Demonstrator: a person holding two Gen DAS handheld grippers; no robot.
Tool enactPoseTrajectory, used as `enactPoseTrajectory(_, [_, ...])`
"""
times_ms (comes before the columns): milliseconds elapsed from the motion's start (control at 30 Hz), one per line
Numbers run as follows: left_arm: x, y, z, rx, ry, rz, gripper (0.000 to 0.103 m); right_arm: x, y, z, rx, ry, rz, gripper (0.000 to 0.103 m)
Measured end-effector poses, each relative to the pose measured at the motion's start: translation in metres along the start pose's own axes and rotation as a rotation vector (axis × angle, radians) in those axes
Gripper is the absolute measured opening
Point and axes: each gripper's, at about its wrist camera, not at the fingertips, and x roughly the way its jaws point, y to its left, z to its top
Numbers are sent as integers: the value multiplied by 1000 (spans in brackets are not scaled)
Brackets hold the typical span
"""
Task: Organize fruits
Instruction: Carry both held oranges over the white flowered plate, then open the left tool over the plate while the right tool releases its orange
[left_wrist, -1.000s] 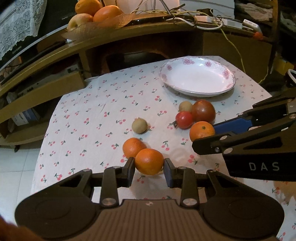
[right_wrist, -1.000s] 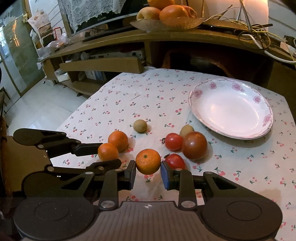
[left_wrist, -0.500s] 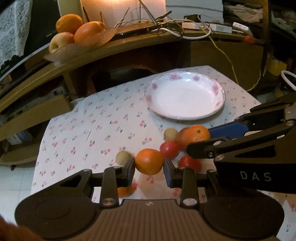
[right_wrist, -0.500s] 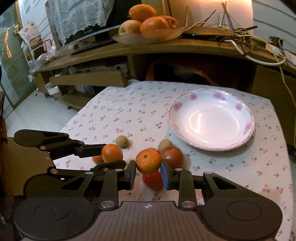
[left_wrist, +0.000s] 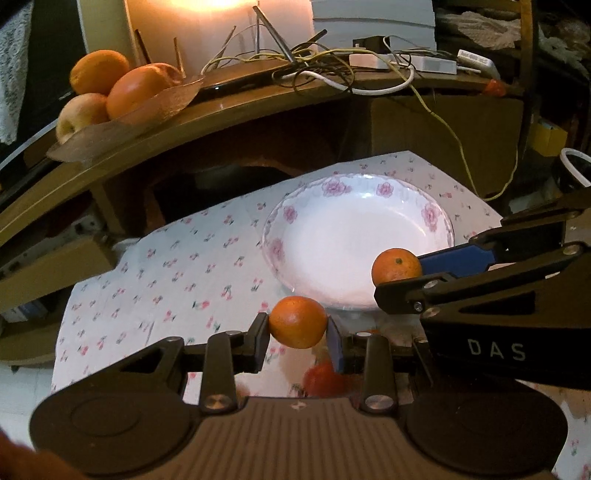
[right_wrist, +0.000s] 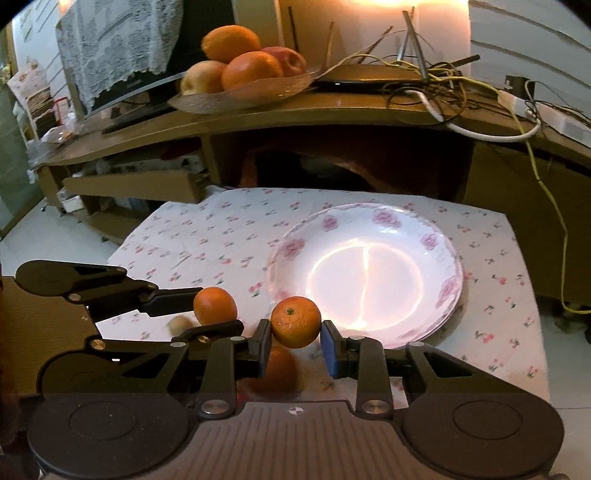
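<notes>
The left gripper is pinching an orange between its pads; the right gripper likewise pinches a second orange, stem scar facing the camera. Over the last second both have risen off the cloth and travelled toward the plate: the left orange now hangs at the plate's near rim, and the right one, in the left view, sits over the plate's near-right edge. Judgement: pick-up is complete for both fruits and the carry is nearly done; release into the plate is the step in hand. Both oranges are round, bright and unmarked, held across the middle. The plate is bare. Remaining fruit is blurred below the grippers, near the plate's front edge; count uncertain.
</notes>
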Motion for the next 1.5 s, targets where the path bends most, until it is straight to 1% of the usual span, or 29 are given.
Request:
enactPoseTrajectory(200, [20, 0, 14, 1, 0, -18, 39, 13, -16, 9, 23, 4, -24, 31])
enactPoseTrajectory(567, [45, -4, 24, 23, 9, -18, 39, 34, -36, 17, 54, 26, -33, 31])
enactPoseTrajectory(700, [48, -9, 25, 45, 1, 1, 38, 38, -41, 18, 66, 34, -36, 32])
enactPoseTrajectory(1200, [50, -11, 28, 42, 9, 3, 40, 40, -47, 18, 82, 29, -72, 35])
enactPoseTrajectory(1300, [50, -11, 28, 44, 16, 9, 42, 41, -47, 18, 80, 31, -83, 38])
enactPoseTrajectory(1367, [51, -10, 28, 42, 17, 10, 43, 40, -48, 18, 81, 31, -91, 43])
enactPoseTrajectory(1500, [50, -9, 28, 37, 19, 10, 46, 39, -48, 18, 81, 25, -99, 49])
